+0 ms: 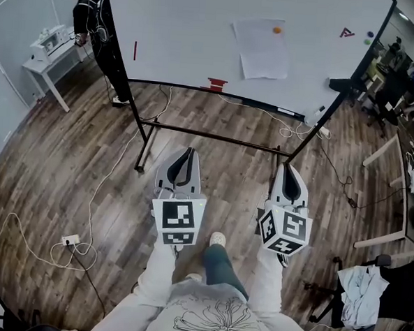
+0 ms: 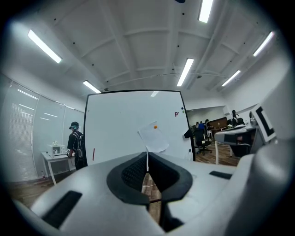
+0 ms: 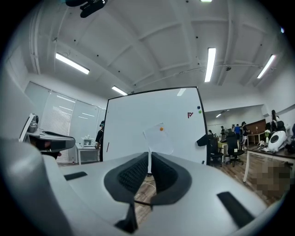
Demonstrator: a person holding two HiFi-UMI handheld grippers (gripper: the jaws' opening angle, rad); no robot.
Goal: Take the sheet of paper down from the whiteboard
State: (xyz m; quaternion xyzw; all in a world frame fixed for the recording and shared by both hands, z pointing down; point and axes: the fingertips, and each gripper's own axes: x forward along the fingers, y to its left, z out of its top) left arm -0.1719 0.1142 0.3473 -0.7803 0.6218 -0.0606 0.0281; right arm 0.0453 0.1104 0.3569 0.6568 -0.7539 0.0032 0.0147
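The left tool (image 2: 148,162), jaws together and empty, faces the whiteboard (image 2: 124,124) where a sheet of paper (image 2: 153,137) hangs under an orange magnet (image 2: 155,127).

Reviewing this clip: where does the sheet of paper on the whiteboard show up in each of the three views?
Head view: the sheet of paper is at upper centre-right, on the whiteboard.
Left gripper view: the sheet of paper is near the picture's centre, low on the whiteboard.
Right gripper view: the sheet of paper is near the centre, low on the whiteboard.
Shared landmark: the orange magnet near the sheet's top.
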